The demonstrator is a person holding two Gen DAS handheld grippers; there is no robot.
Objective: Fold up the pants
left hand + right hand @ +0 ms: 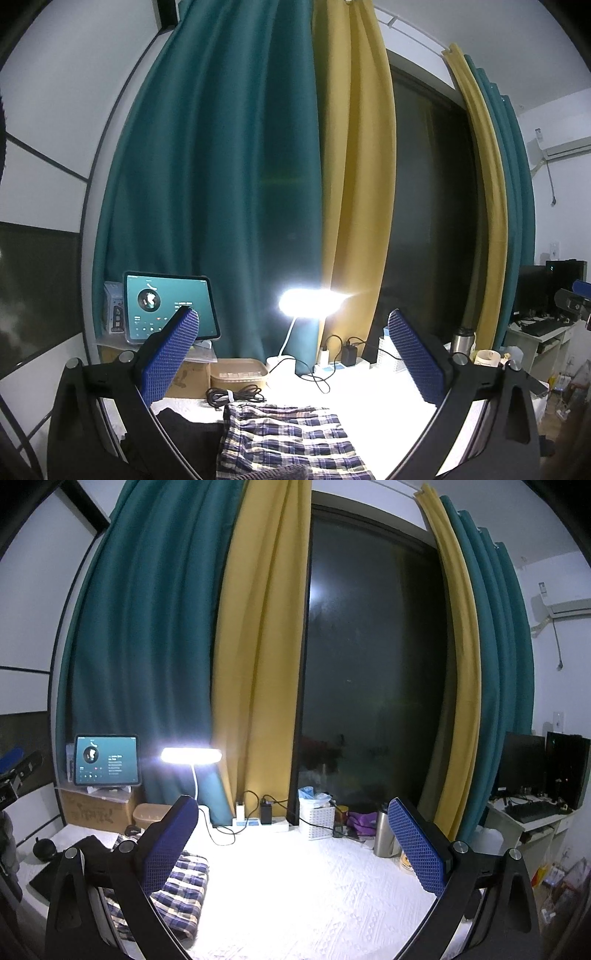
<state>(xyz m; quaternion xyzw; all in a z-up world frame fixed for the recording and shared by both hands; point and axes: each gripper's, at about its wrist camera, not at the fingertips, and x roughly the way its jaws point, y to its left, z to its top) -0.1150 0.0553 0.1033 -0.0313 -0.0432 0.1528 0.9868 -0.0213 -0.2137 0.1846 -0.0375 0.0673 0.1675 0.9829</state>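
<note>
Both grippers' jaws spread, empty, above white quilted table [295, 886]; plaid pants [288, 439] folded; lamp [191, 755] lit.

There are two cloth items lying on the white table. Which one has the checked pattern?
The plaid pants have the blue, white and yellow check. The black garment lying directly to their left is plain dark, with no pattern visible.

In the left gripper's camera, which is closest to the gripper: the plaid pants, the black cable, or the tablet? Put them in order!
From the left gripper:
1. Plaid pants, just below, on the white cloth.
2. Black cable, coiled just beyond the pants.
3. Tablet, propped at the back left.
</note>
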